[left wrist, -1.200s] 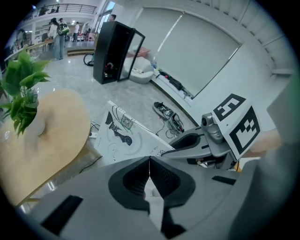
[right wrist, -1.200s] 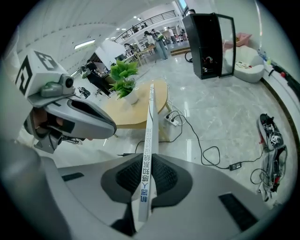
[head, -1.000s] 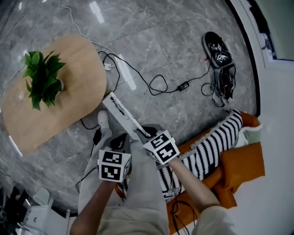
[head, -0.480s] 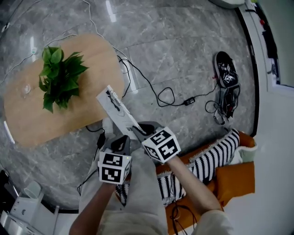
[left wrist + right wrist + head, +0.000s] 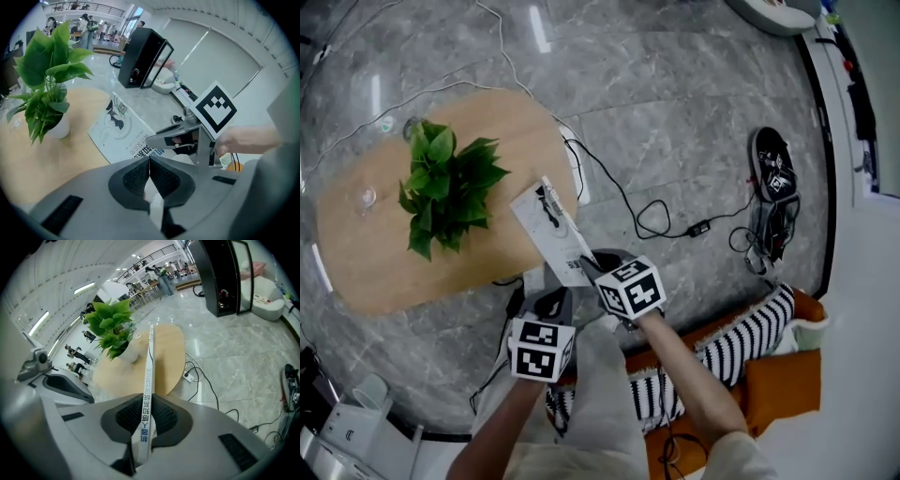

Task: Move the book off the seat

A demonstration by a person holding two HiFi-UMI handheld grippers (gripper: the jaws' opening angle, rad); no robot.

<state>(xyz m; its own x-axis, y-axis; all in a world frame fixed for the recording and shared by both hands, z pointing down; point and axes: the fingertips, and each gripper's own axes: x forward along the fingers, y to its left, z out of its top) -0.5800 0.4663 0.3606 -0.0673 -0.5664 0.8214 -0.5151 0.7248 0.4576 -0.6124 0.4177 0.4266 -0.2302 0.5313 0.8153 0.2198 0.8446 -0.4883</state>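
Book status: clear of the seat and held in the air, clamped at its near end by the right gripper. In the right gripper view the spine runs straight up between the two pads, which press on either side of it. The grip is judged firm and is on the spine edge alone.

Location: the far end of the book reaches over the near edge of the wooden table, just beside the potted plant that stands on that table. The near end hangs off the table edge, over the floor. Whether any corner of the book touches the tabletop cannot be determined from these views.

Left gripper: jaws closed pad to pad with nothing between them. It sits off the table's near edge, beside the right gripper, and takes no part in the hold.

Seat: orange, with a striped cloth draped over it, well apart from the table on the person's right. No book is visible on it.

Assessment: removal from the seat appears complete. Outstanding items, as judged: lower the book flat onto the bare tabletop, clear of the plant, then open the right jaws and withdraw. The plant's leaves lie close to the book's path, so contact with them is a minor risk.
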